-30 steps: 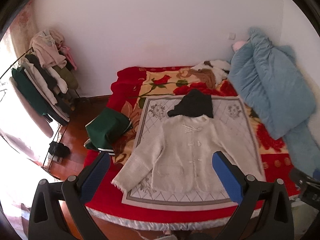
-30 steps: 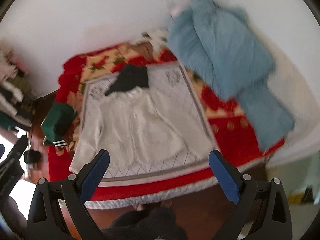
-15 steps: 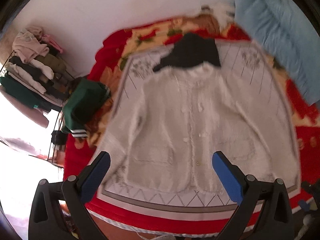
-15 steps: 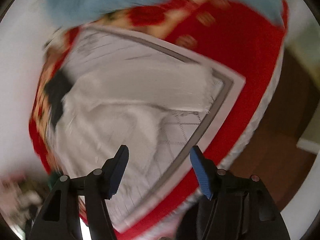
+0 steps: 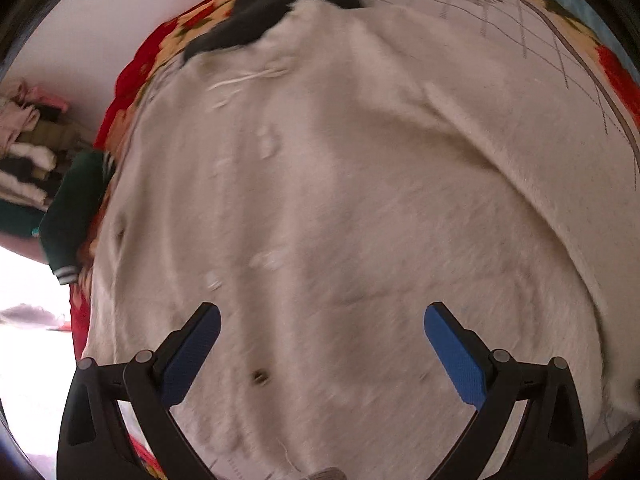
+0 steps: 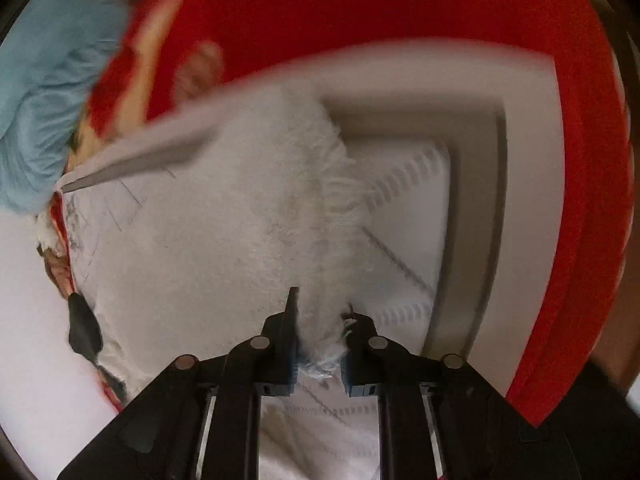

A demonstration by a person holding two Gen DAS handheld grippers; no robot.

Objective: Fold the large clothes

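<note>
Over the bed, two grippers at one cream cardigan

Left gripper (image 5: pixel 320 340) hangs with jaws spread wide above the cardigan (image 5: pixel 340 200), which lies flat on the grey mat (image 5: pixel 540 32), collar away; right gripper (image 6: pixel 320 320), nearer the work, has closed on the fringed sleeve cuff (image 6: pixel 320 208), sleeve running away ahead of it.

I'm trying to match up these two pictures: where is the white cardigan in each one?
Left wrist: the white cardigan fills the middle, beyond the open left tongs.
Right wrist: its fringed sleeve end is pinched in the right tongs, bottom centre.
Shared landmark: the grey-bordered mat under it.
</note>
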